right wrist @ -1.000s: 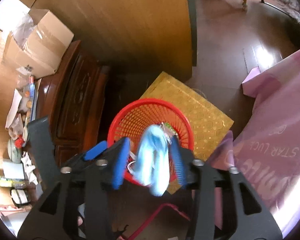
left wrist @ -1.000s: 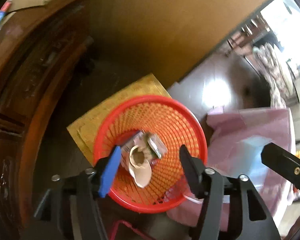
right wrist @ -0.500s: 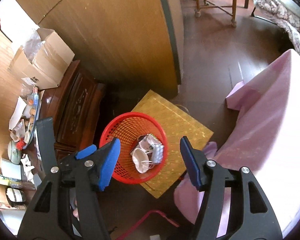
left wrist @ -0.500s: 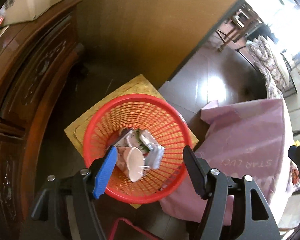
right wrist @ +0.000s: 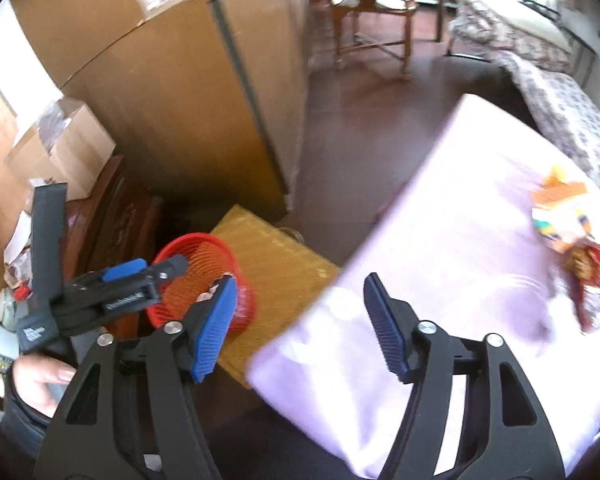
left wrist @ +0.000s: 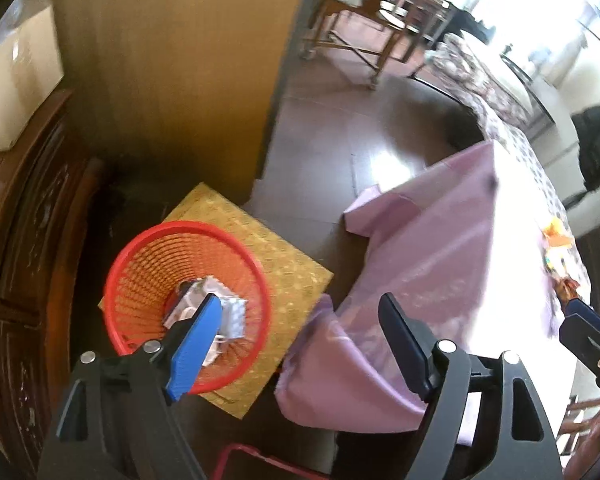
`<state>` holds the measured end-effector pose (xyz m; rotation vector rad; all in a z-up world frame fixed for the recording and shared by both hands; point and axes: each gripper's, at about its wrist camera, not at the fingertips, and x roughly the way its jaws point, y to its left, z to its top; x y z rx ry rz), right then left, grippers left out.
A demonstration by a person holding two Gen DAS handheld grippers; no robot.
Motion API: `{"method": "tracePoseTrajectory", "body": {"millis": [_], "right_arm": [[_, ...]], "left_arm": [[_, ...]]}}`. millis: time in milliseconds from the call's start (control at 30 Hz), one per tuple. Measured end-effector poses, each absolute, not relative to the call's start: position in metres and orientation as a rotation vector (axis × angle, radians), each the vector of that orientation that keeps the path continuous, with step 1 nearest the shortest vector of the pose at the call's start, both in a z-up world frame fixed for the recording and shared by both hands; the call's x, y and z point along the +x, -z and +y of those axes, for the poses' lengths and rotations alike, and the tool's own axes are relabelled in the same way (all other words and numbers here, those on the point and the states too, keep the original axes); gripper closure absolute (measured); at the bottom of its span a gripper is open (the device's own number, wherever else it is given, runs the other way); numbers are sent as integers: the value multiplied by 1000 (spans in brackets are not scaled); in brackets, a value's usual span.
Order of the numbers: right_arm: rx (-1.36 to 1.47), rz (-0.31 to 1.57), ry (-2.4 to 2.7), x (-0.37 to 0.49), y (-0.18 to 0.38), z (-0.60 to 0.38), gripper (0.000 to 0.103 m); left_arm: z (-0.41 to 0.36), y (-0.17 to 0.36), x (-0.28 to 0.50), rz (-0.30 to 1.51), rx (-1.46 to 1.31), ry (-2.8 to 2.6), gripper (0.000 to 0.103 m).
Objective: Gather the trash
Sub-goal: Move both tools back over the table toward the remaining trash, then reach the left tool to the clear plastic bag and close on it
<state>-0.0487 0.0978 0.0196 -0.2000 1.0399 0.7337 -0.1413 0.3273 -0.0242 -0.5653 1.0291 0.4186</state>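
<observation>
A red mesh basket (left wrist: 148,256) stands on a gold mat on the floor and holds several white and pale wrappers (left wrist: 216,304); it also shows in the right wrist view (right wrist: 188,256). My left gripper (left wrist: 300,324) is open and empty, above the basket's right side. My right gripper (right wrist: 300,312) is open and empty, over the edge of the pink-covered table (right wrist: 460,260). Orange and red trash (right wrist: 564,228) lies on the table to the right. The left gripper shows in the right wrist view (right wrist: 136,280).
A dark carved cabinet (left wrist: 24,240) stands left of the basket, with cardboard boxes (right wrist: 68,148) on it. A brown wooden panel (left wrist: 172,72) rises behind. Wooden chairs (right wrist: 372,4) and a patterned bed (right wrist: 560,92) lie beyond on the dark floor.
The right gripper opened and dropped the pale blue item into the basket. Both grippers then rose and swung right, towards the pink table.
</observation>
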Motion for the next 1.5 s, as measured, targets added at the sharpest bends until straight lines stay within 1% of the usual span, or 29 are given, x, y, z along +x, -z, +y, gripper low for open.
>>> {"method": "tracePoseTrajectory", "body": {"millis": [233, 533, 633, 800, 1000, 1267, 1367, 1500], "right_arm": [[-117, 1020, -640, -26, -20, 21, 32], [-39, 952, -557, -4, -25, -59, 27], [14, 928, -524, 10, -25, -87, 26], [139, 919, -482, 30, -13, -126, 26], [202, 926, -445, 44, -4, -155, 26], [260, 922, -381, 55, 2, -185, 24], [266, 916, -353, 56, 5, -188, 20], [241, 912, -308, 59, 11, -189, 19]], "left_arm": [[266, 14, -106, 1064, -461, -323, 23], [205, 0, -62, 1067, -386, -236, 23], [180, -2, -45, 1061, -353, -210, 21], [139, 4, -14, 1052, -347, -161, 20], [91, 22, 18, 1086, -344, -90, 20], [70, 34, 19, 1097, -261, -62, 20], [72, 35, 16, 1093, -270, -57, 19], [75, 35, 14, 1076, -255, -66, 19]]}}
